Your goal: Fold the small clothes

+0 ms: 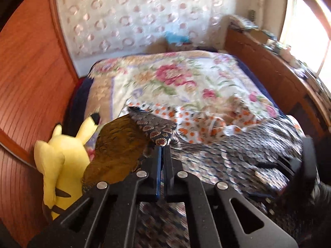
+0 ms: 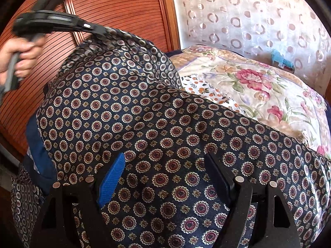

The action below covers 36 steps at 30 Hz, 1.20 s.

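A navy cloth with red-and-cream medallions (image 2: 144,113) lies spread over the near end of the bed. My left gripper (image 1: 163,147) is shut on one corner of this cloth (image 1: 159,130) and holds it lifted, so the fabric drapes down from the pinch. In the right wrist view the left gripper (image 2: 99,29) shows at the upper left with a person's hand (image 2: 22,55) on its handle. My right gripper (image 2: 165,165) stands open just over the cloth, one finger to each side and nothing pinched between them. The right gripper (image 1: 308,165) also shows blurred at the right edge of the left wrist view.
A white cloth with orange dots (image 1: 198,124) lies beyond the navy one on the floral bedspread (image 1: 165,76). A yellow plush toy (image 1: 62,161) sits at the bed's left edge against wooden panelling (image 1: 31,82). A wooden headboard shelf (image 1: 269,62) with small items runs along the right.
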Each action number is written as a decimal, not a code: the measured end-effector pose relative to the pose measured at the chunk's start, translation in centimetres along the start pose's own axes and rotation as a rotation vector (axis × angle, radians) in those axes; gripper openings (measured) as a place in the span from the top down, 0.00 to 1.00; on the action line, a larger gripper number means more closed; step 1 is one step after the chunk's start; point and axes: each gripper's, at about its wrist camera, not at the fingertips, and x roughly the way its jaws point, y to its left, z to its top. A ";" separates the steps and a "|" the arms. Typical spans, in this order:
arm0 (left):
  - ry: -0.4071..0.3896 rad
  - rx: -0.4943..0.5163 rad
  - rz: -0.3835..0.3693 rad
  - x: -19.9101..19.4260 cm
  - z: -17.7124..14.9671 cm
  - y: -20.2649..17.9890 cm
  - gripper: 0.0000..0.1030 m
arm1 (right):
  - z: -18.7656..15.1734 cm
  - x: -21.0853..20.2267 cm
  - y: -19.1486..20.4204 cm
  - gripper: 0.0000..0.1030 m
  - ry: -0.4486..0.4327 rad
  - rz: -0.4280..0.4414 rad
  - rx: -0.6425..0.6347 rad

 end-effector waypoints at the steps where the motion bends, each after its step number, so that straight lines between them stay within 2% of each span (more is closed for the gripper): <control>1: -0.007 0.010 -0.004 -0.6 -0.3 -0.5 0.98 | 0.0 0.0 0.0 0.22 -0.002 -0.003 0.004; 5: -0.032 0.061 -0.040 -4.0 -3.3 -3.5 0.98 | -0.2 -0.3 0.2 0.22 -0.012 -0.025 0.011; 11: 0.014 0.065 -0.089 -5.2 -8.0 -5.6 0.98 | -0.6 -0.9 0.1 0.22 -0.018 -0.029 0.040; 14: 0.011 0.047 -0.075 -5.8 -9.0 -5.7 0.98 | -0.6 -1.2 0.1 0.22 -0.021 -0.032 0.046; 18: -0.007 0.030 -0.073 -6.4 -8.5 -5.4 0.97 | -0.3 -1.6 0.4 0.22 -0.028 -0.036 0.043; 19: -0.014 0.033 -0.063 -6.6 -8.1 -5.2 0.92 | -0.2 -1.7 0.5 0.22 -0.030 -0.037 0.040; 21: -0.037 0.033 -0.056 -6.6 -7.7 -5.1 0.50 | -0.1 -1.9 0.5 0.22 -0.035 -0.040 0.034; 23: -0.045 0.030 -0.055 -6.1 -7.4 -5.2 0.43 | 0.2 -1.9 0.5 0.22 -0.041 -0.041 0.032; 32: 0.027 0.004 0.002 1.2 -3.9 -4.0 0.43 | 0.6 -2.0 -0.2 0.22 -0.050 -0.036 0.040; 36: 0.078 0.020 0.065 4.2 -2.5 -3.1 0.45 | 0.2 -2.0 -0.6 0.22 -0.043 -0.039 0.039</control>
